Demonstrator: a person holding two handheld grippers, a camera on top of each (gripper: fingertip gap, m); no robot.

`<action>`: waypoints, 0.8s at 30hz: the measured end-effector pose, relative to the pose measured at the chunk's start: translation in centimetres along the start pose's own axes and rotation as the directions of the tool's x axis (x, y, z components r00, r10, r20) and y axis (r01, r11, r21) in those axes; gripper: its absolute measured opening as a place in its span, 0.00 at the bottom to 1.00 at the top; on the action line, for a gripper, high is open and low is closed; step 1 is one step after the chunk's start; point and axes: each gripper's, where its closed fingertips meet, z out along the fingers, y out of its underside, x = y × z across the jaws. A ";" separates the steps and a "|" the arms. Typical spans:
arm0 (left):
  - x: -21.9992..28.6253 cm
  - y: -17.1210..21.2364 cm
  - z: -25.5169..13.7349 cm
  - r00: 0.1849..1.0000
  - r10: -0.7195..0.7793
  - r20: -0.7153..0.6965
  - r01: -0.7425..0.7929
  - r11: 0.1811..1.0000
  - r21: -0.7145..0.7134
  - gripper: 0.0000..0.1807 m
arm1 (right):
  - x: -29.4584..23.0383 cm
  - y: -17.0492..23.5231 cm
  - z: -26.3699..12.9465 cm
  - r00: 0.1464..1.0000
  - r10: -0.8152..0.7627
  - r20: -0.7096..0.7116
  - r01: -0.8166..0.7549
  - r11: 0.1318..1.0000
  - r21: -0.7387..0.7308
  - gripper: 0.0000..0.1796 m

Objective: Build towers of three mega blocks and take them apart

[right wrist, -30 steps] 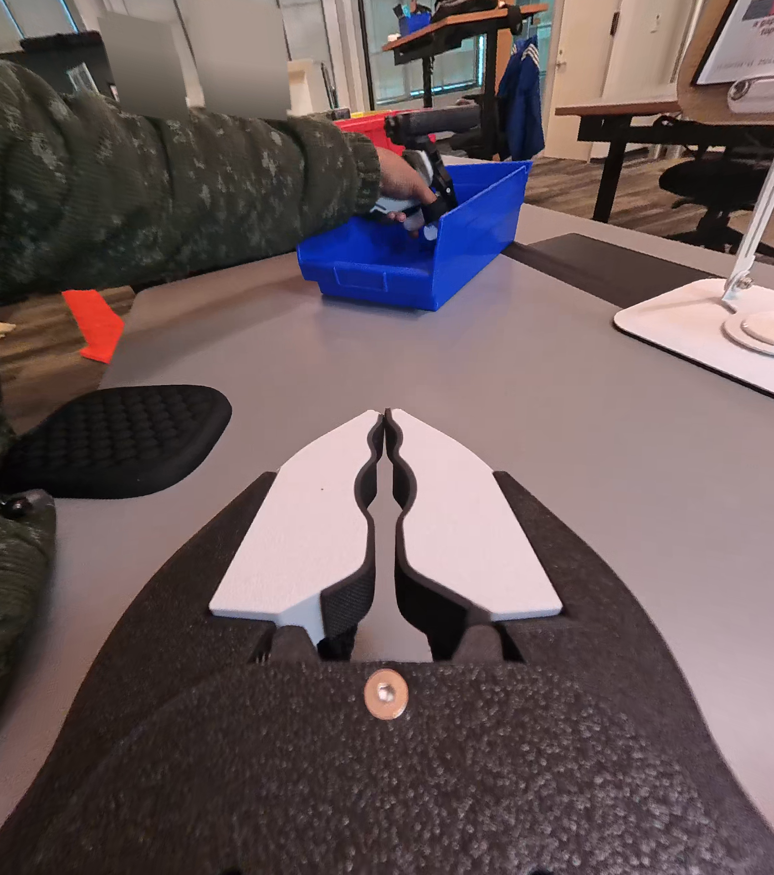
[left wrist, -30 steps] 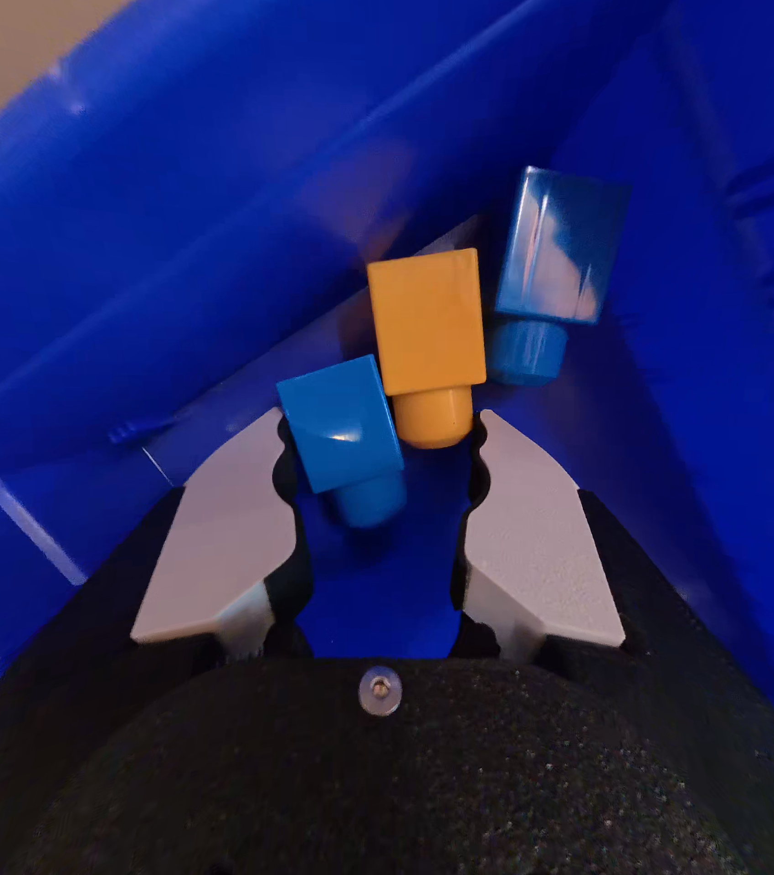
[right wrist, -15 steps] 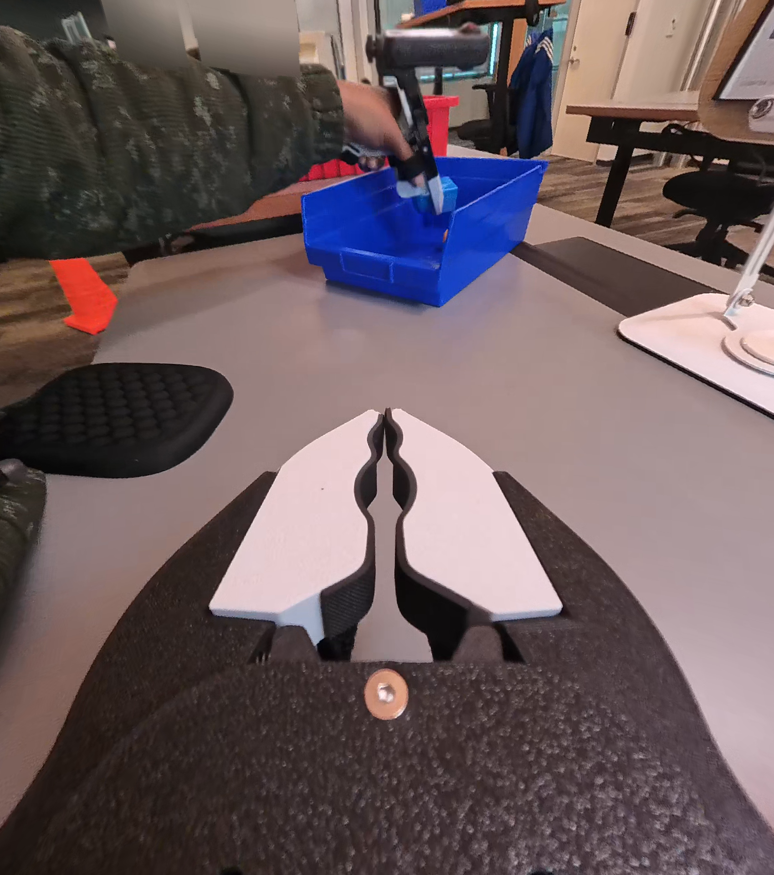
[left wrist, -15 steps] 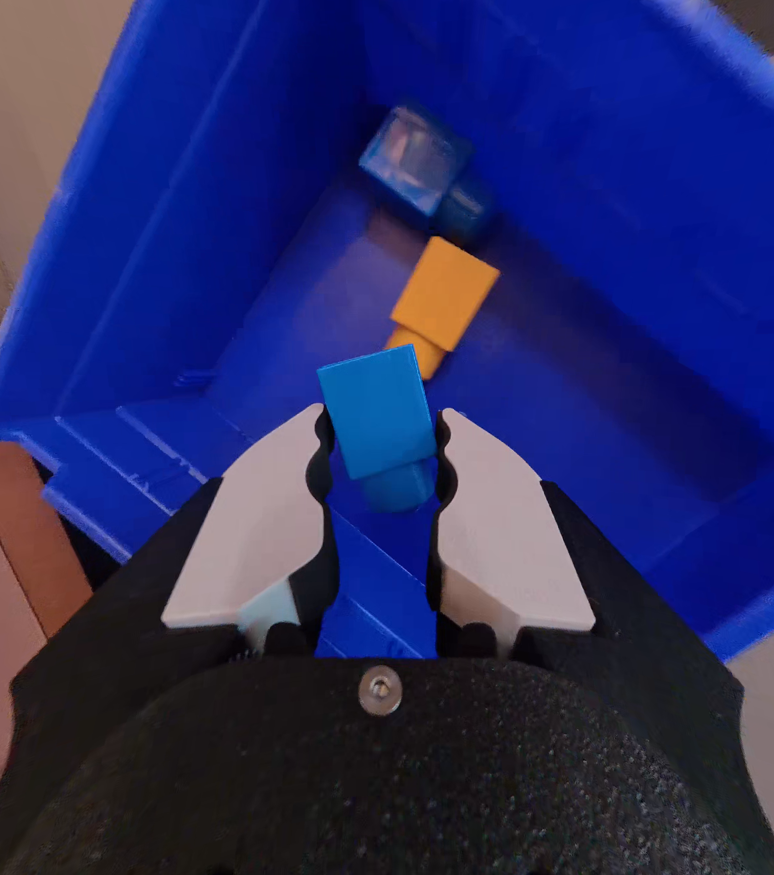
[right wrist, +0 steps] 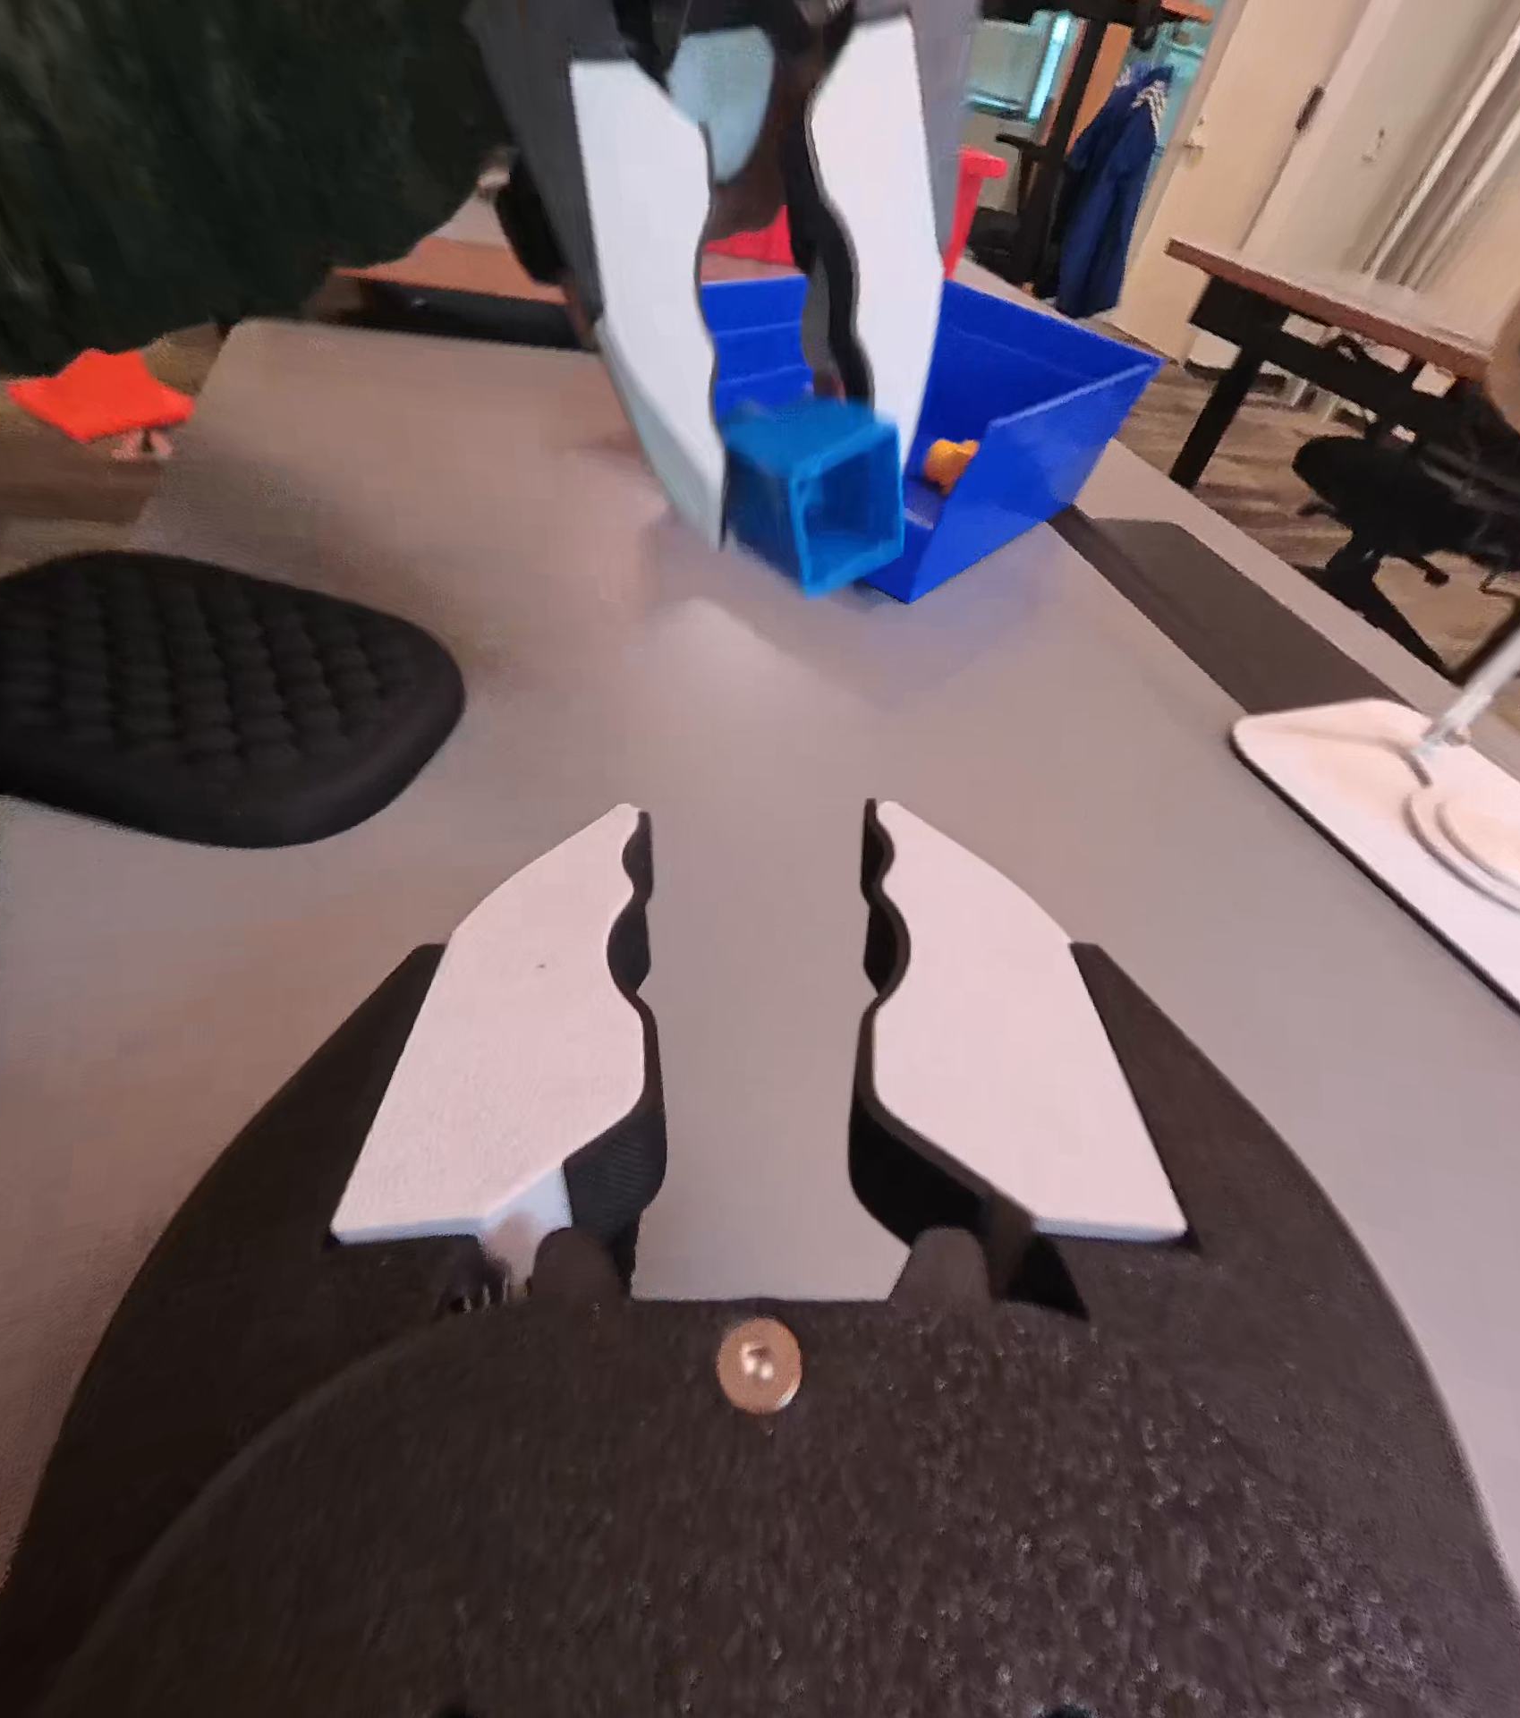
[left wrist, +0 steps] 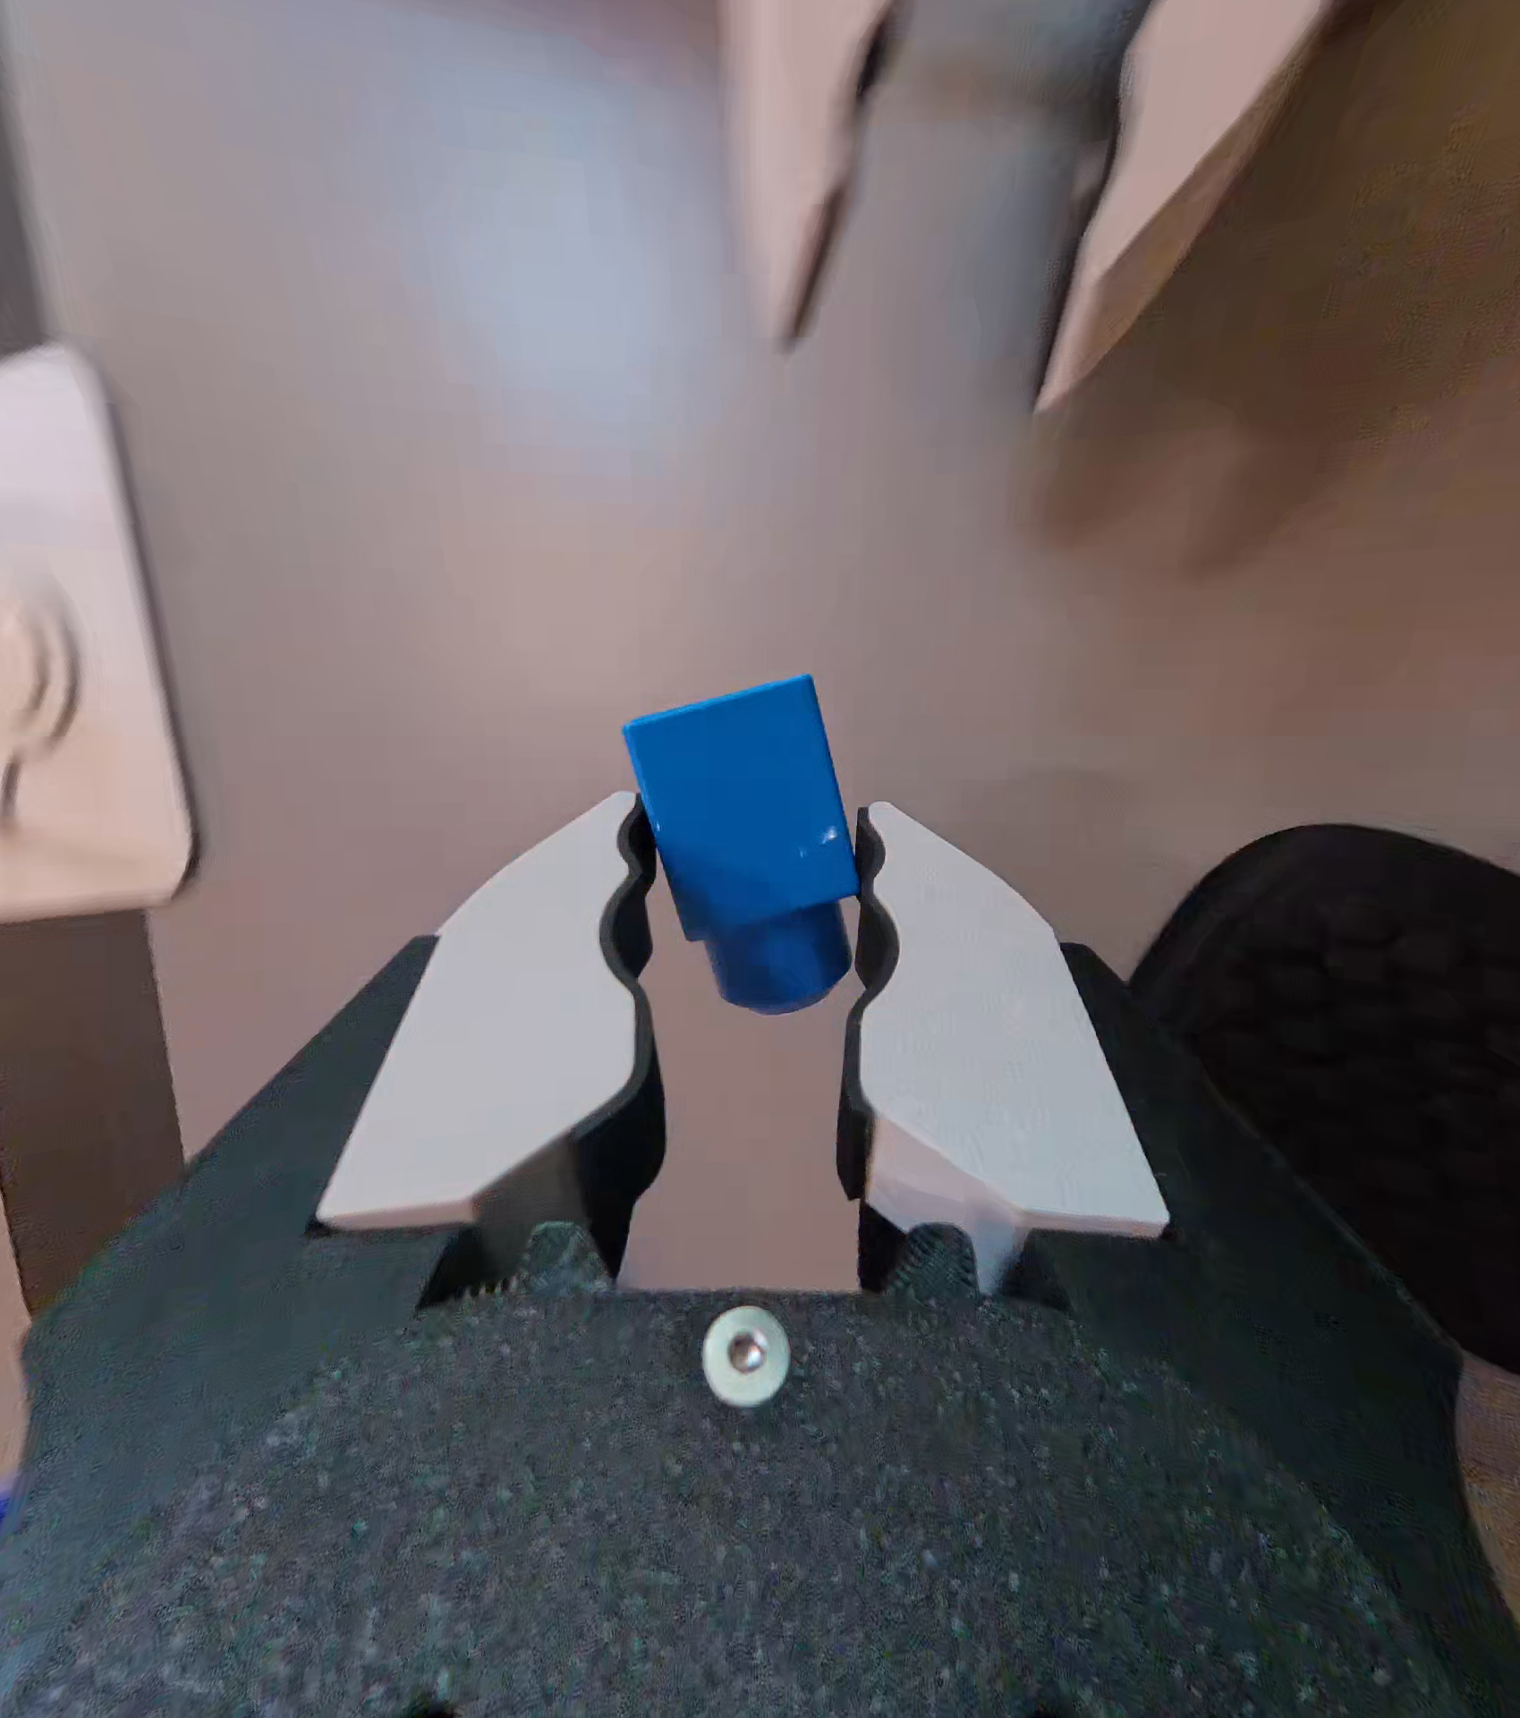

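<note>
An open-topped blue plastic bin (right wrist: 1044, 446) sits toward the far end of the grey table (right wrist: 737, 707), holding an orange plastic block (right wrist: 951, 458) near its right wall; the rest of its contents is hidden. In front of it, above the tabletop, the left gripper (left wrist: 748, 818) has its fingers clamped on a blue plastic mega block (left wrist: 742, 818), stud pointing back at the camera and tilted. The right gripper (right wrist: 754, 818) hovers low over the near part of the table, fingers apart and empty. A black dimpled pad (right wrist: 161, 688) lies at the left edge, a white lamp base (right wrist: 1434, 818) at the right edge. Desks and office chairs stand beyond.
</note>
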 end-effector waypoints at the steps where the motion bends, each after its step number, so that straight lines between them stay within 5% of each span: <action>1: 1.7 -1.3 1.0 0.997 0.067 -0.029 -0.067 0.998 -0.003 0.22 | -0.8 0.0 0.3 1.000 -0.019 0.025 0.019 1.000 -0.015 0.27; 4: 5.2 -4.5 2.8 0.979 0.177 -0.106 -0.174 0.984 0.029 0.23 | -2.6 0.6 1.0 0.995 -0.060 0.077 0.065 0.996 -0.062 0.34; 7: 6.1 -5.4 3.3 0.968 0.218 -0.125 -0.218 0.976 0.014 0.23 | -3.1 0.6 0.8 0.988 -0.136 0.073 0.140 0.988 -0.064 0.23; 11: 4.0 -7.8 0.8 0.993 0.104 -0.057 -0.086 0.963 0.256 0.22 | -1.6 -2.1 -0.9 0.998 -0.016 0.054 0.011 0.996 0.091 0.20; 13: 2.6 -9.8 -1.7 0.999 -0.015 -0.043 0.035 0.854 0.519 0.27 | 0.3 -4.8 -3.0 0.982 0.168 0.087 -0.186 0.939 0.288 0.20; 15: 1.4 -11.5 -4.2 0.985 -0.144 -0.099 0.168 0.637 0.752 0.27 | 2.0 -6.7 -5.1 0.926 0.324 0.196 -0.378 0.808 0.452 0.20; 17: 0.2 -12.4 -5.6 0.953 -0.251 -0.169 0.263 0.412 0.872 0.26 | 2.6 -7.4 -5.9 0.868 0.391 0.305 -0.496 0.698 0.516 0.20; 19: -0.2 -13.0 -5.5 0.928 -0.297 -0.223 0.309 0.282 0.909 0.25 | 1.9 -7.5 -5.5 0.834 0.403 0.376 -0.549 0.659 0.513 0.20; 24: 1.3 -13.2 -4.7 0.951 -0.245 -0.190 0.274 0.378 0.885 0.18 | -0.3 -6.0 -2.9 0.863 0.352 0.364 -0.487 0.772 0.409 0.20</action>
